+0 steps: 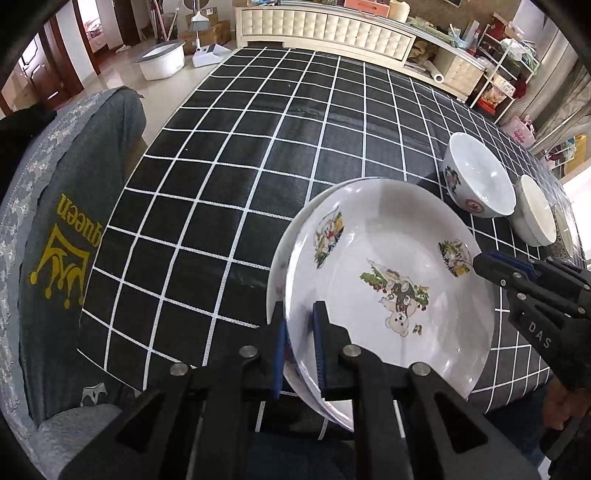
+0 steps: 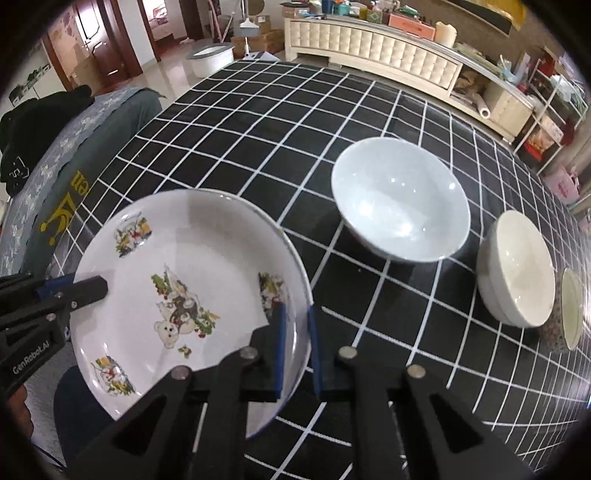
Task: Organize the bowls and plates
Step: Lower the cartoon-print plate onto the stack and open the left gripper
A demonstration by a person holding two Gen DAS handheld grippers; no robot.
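Observation:
A white plate with bear pictures (image 1: pixel 388 266) lies on top of a second plate (image 1: pixel 277 280) at the near edge of the table. My left gripper (image 1: pixel 299 332) straddles the left rims of both plates with its jaws closed on them. My right gripper (image 2: pixel 295 332) is closed on the top plate's right rim (image 2: pixel 299 280). Each gripper shows in the other's view, the right gripper (image 1: pixel 491 266) and the left gripper (image 2: pixel 92 288). A large white bowl (image 2: pixel 399 199), a cream bowl (image 2: pixel 517 269) and a patterned bowl (image 2: pixel 569 310) stand to the right.
The table carries a black cloth with a white grid (image 1: pixel 258 147). A chair with a grey "queen" cover (image 1: pixel 74 221) stands at the left. A white cabinet (image 1: pixel 325 29) runs behind the table's far edge, and a white tub (image 1: pixel 162 59) sits on the floor.

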